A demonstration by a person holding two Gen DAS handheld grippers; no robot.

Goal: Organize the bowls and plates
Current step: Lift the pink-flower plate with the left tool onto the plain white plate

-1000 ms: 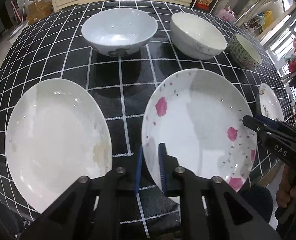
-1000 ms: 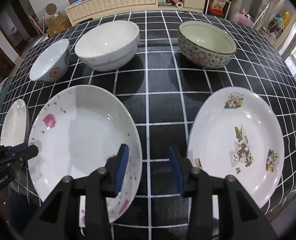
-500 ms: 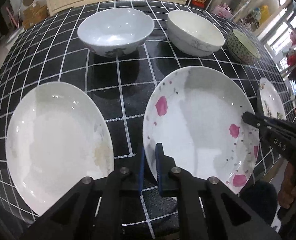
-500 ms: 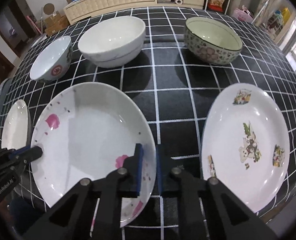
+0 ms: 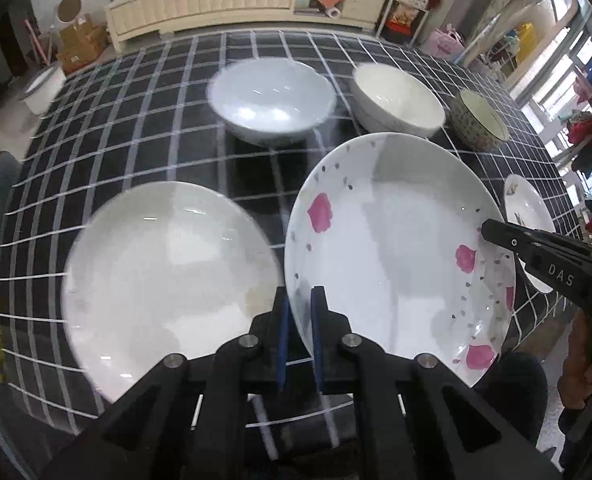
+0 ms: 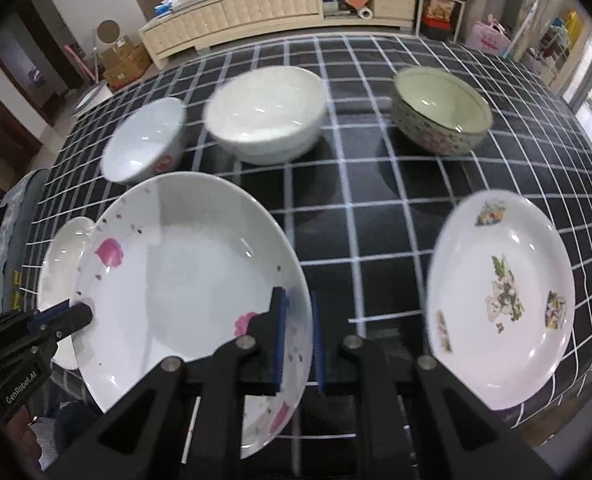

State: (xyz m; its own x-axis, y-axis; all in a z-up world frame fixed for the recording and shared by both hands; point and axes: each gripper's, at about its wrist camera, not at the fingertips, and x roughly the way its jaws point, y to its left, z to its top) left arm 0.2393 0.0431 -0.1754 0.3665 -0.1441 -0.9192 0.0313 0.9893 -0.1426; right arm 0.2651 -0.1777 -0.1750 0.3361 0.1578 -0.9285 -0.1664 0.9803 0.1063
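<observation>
A white plate with pink flowers (image 5: 396, 248) (image 6: 183, 280) hangs tilted above the black checked table (image 5: 135, 120). My left gripper (image 5: 300, 300) is shut on its left rim, and my right gripper (image 6: 298, 308) is shut on its right rim. Each gripper also shows in the other's view, the right gripper (image 5: 492, 234) and the left gripper (image 6: 79, 314), both at the plate's edge. A plain white plate (image 5: 167, 280) lies on the left. A plate with cartoon prints (image 6: 500, 304) lies on the right.
Across the back stand a bluish bowl (image 5: 271, 100), a white bowl (image 6: 267, 114) and a patterned bowl (image 6: 440, 108). The table's near edge runs just under the grippers. A long cream cabinet (image 6: 255, 8) stands beyond the table.
My right gripper closed on the flowered plate's right rim. Both grippers then rose with the plate, and the table has dropped away below it.
</observation>
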